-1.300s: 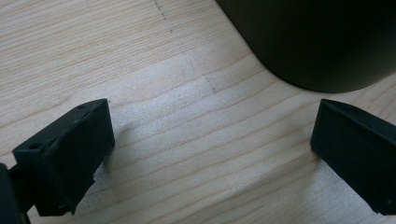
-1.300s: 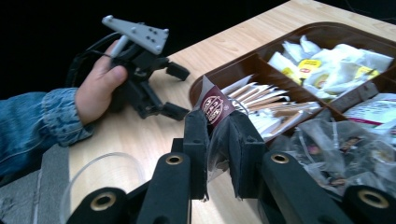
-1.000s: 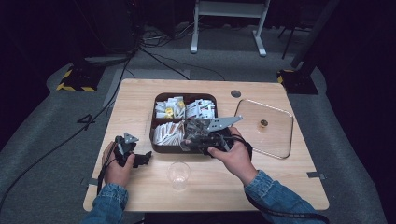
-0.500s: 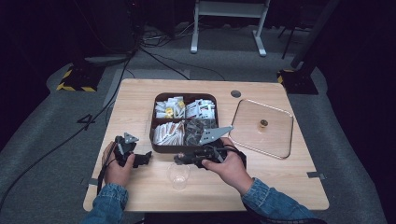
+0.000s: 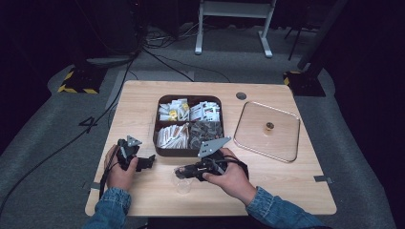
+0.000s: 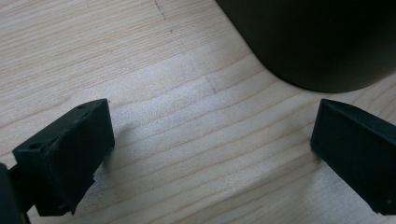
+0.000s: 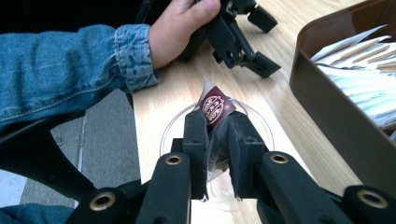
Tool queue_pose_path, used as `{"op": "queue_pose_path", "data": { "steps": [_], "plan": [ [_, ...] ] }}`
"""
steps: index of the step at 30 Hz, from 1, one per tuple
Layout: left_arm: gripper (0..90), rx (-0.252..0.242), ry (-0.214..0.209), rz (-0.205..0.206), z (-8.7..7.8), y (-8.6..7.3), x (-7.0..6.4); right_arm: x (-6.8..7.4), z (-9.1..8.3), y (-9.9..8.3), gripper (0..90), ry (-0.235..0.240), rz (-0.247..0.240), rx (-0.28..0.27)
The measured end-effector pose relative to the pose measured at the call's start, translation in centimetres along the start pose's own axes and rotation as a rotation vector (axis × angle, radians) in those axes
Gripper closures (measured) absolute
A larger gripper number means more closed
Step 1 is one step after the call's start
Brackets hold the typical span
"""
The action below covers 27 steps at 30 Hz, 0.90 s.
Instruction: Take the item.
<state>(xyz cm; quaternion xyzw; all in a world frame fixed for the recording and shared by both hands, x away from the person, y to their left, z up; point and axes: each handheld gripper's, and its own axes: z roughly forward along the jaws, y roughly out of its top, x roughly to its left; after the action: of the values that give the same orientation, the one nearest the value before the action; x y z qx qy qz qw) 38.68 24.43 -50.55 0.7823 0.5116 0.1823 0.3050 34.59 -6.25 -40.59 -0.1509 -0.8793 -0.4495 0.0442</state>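
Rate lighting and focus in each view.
High view: table lit, surroundings nearly black, slightly soft. Left gripper view: wood grain sharp, jaws blurred, soft shadows. Right gripper view: sachet crisp in the right hand-held gripper, glare on the clear cup.

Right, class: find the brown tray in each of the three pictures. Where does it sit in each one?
High view: the tray sits in the middle of the table, ahead of both hands.
Left gripper view: its dark rounded corner is at the top right.
Right gripper view: its wall runs down the right edge.
Shared landmark: the pale wooden table beneath it.
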Motion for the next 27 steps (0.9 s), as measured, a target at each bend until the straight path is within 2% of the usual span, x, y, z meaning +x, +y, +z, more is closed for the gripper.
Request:
{"op": "queue_pose_path", "data": {
  "steps": [5,8,12,20,27],
  "plan": [
    [0.0,0.0,0.0,0.0,0.0,0.0,0.0,0.1,0.4,-0.3,78.4,0.002,0.001,0.014],
    [0.0,0.0,0.0,0.0,0.0,0.0,0.0,0.2,0.5,-0.3,67.0,0.01,0.008,-0.004],
    [0.0,0.0,0.0,0.0,0.0,0.0,0.0,0.0,0.4,-0.3,62.0,0.007,0.016,-0.024],
    [0.0,0.0,0.0,0.0,0.0,0.0,0.0,-0.5,-0.2,-0.3,59.5,-0.012,0.03,-0.038],
    [0.0,0.002,-0.002,0.004,0.0,0.1,0.0,-1.0,-1.3,-0.1,57.9,-0.047,0.033,-0.053]
  ]
}}
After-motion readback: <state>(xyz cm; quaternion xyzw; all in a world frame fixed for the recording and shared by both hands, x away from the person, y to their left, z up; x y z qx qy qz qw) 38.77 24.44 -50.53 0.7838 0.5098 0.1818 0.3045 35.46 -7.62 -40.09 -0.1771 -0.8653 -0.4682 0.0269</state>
